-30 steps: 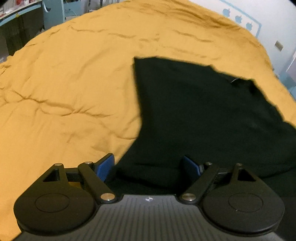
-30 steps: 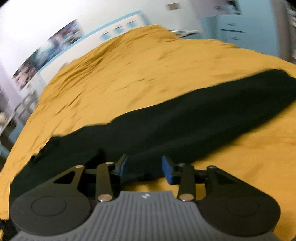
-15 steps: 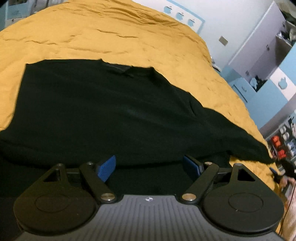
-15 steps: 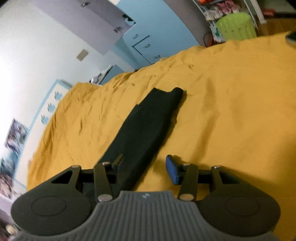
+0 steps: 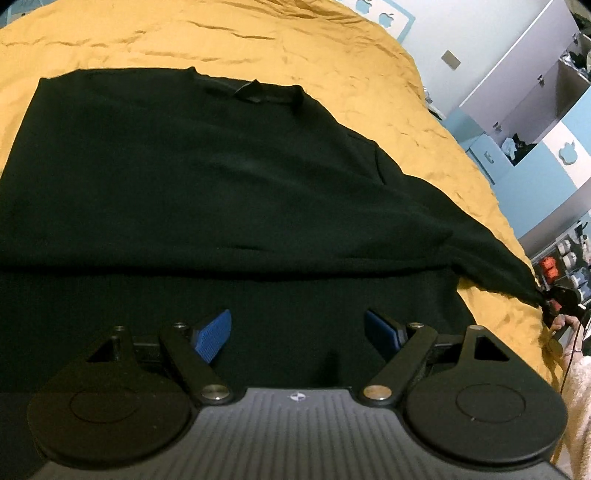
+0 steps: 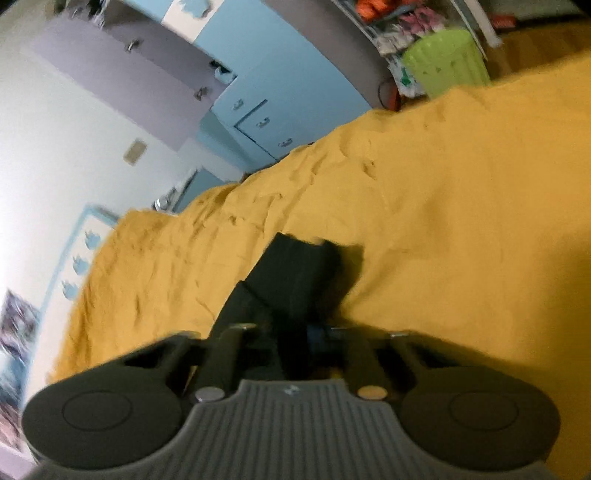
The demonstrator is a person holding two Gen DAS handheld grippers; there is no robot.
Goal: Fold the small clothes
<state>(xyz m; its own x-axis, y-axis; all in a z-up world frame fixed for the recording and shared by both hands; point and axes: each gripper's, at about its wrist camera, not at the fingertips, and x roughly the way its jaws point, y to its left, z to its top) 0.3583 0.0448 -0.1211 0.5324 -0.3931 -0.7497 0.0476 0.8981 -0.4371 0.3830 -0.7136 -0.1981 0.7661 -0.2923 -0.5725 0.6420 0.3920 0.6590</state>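
Note:
A black long-sleeved top lies spread on the mustard-yellow bedcover, collar at the far side. My left gripper is open, its blue pads over the near hem, holding nothing. The top's right sleeve stretches to the right edge, where my right gripper pinches its cuff. In the right wrist view, my right gripper is shut on the black sleeve, and the cuff end sticks out past the fingers above the bedcover.
A white wall with blue apple stickers runs behind the bed. Blue and grey cupboards stand beyond the bed's far end. A green basket sits on the floor past the bed edge.
My right gripper has shut on the sleeve and lifted its end off the bedcover. My left gripper has swung over the top's near hem and stays open.

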